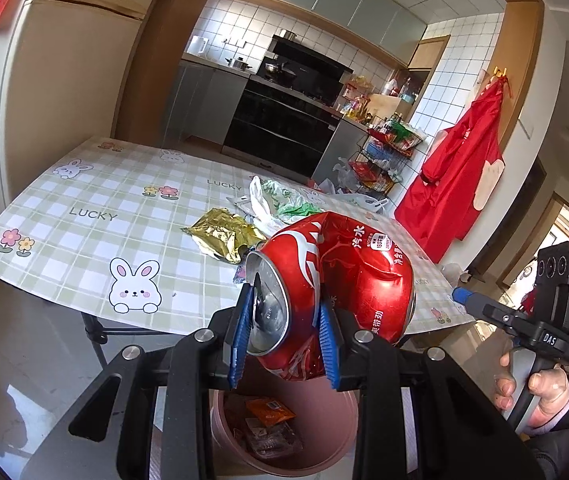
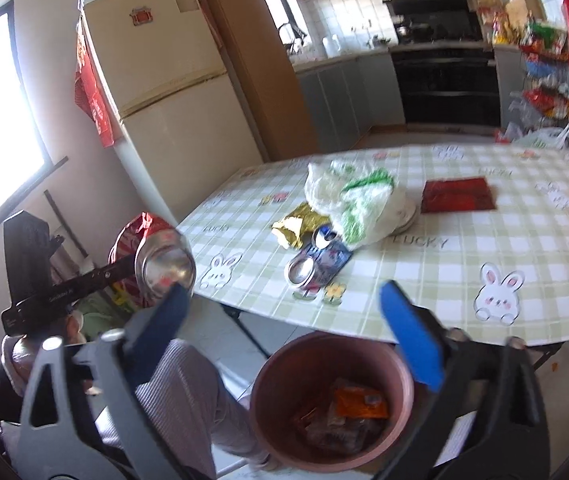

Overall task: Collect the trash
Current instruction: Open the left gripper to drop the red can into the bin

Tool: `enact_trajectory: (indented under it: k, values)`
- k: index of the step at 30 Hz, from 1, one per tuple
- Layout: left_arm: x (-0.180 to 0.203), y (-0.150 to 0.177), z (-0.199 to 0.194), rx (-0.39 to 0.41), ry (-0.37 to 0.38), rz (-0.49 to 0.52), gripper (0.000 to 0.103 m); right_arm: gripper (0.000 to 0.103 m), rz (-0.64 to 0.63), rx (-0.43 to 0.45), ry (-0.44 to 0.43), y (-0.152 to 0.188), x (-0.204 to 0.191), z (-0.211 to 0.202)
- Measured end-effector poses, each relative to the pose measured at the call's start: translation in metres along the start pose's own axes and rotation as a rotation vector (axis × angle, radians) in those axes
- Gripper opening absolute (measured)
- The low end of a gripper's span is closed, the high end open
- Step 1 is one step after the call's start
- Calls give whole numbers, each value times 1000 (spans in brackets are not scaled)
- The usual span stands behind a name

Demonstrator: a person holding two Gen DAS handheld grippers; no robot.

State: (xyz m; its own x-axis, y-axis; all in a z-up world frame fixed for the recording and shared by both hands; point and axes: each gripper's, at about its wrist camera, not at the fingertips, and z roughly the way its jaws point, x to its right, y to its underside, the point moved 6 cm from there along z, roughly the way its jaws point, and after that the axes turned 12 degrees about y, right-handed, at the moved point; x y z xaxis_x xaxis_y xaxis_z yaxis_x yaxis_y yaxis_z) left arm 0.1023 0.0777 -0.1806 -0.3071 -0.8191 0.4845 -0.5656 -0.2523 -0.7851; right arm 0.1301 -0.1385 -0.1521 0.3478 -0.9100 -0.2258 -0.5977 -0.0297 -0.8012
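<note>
My left gripper [image 1: 284,328] is shut on a crushed red cola can [image 1: 336,280] and holds it in the air above the pink trash bin [image 1: 304,464]. The can also shows in the right wrist view [image 2: 164,264], off the table's left edge. My right gripper [image 2: 284,320] is open and empty above the bin's rim [image 2: 264,376], which holds several wrappers. On the checked table [image 2: 484,248] lie a gold foil wrapper [image 2: 300,224], a crushed blue can [image 2: 316,264], a white and green plastic bag [image 2: 356,200] and a red packet [image 2: 460,196].
The table has a bunny-print cloth and folding legs. A cream fridge [image 2: 172,80] stands to the left. A red apron [image 1: 460,172] hangs on the right wall beside a wire rack of snacks [image 1: 388,152]. The kitchen with a black oven [image 1: 284,120] lies beyond.
</note>
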Motion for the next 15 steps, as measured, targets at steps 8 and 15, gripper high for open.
enact_trajectory:
  k: [8,15]
  values:
    - [13,7,10,-44,26,30,30,98,16,91,92,-15,11,-15]
    - [25,13,24,-85,44,54,30,98,64,116,235,-17,34,-17]
